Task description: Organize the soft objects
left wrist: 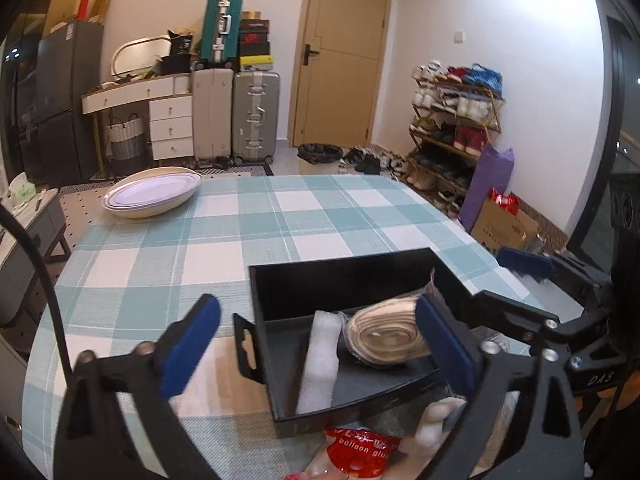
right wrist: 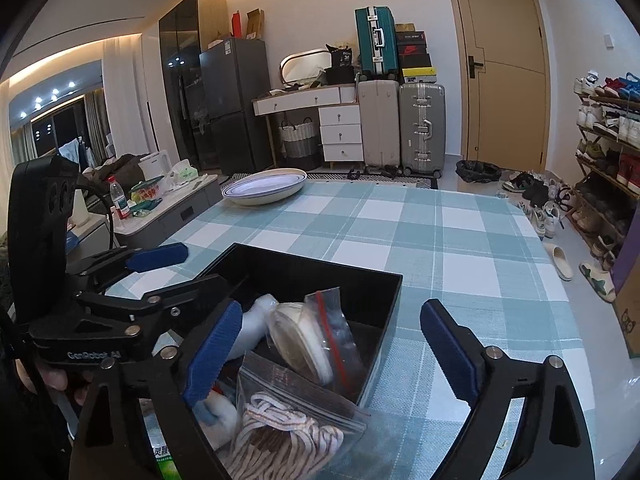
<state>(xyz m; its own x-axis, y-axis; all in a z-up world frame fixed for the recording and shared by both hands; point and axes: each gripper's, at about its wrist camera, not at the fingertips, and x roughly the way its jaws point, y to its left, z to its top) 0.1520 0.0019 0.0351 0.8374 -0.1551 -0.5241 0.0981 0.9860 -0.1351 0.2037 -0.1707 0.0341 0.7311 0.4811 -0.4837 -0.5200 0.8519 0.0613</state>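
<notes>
A black open box [left wrist: 340,280] [right wrist: 384,280] stands on the checked tablecloth. In it lie a white foam roll [left wrist: 318,360] [right wrist: 256,320] and a bagged roll of beige strap [left wrist: 386,338] [right wrist: 304,340]. A zip bag of striped cord [right wrist: 280,428] leans over the box's near edge. A red balloon-glue packet [left wrist: 360,450] lies just in front of the box. My left gripper [left wrist: 316,348] is open and empty, jaws wide over the box. My right gripper [right wrist: 332,356] is open and empty above the box's near corner.
A white oval dish [left wrist: 152,194] [right wrist: 264,188] sits at the table's far left. The checked tablecloth [left wrist: 320,216] [right wrist: 440,232] covers the table. Beyond are suitcases, drawers, a door and a shoe rack [left wrist: 456,128]. A green-labelled packet [right wrist: 162,460] lies near the box.
</notes>
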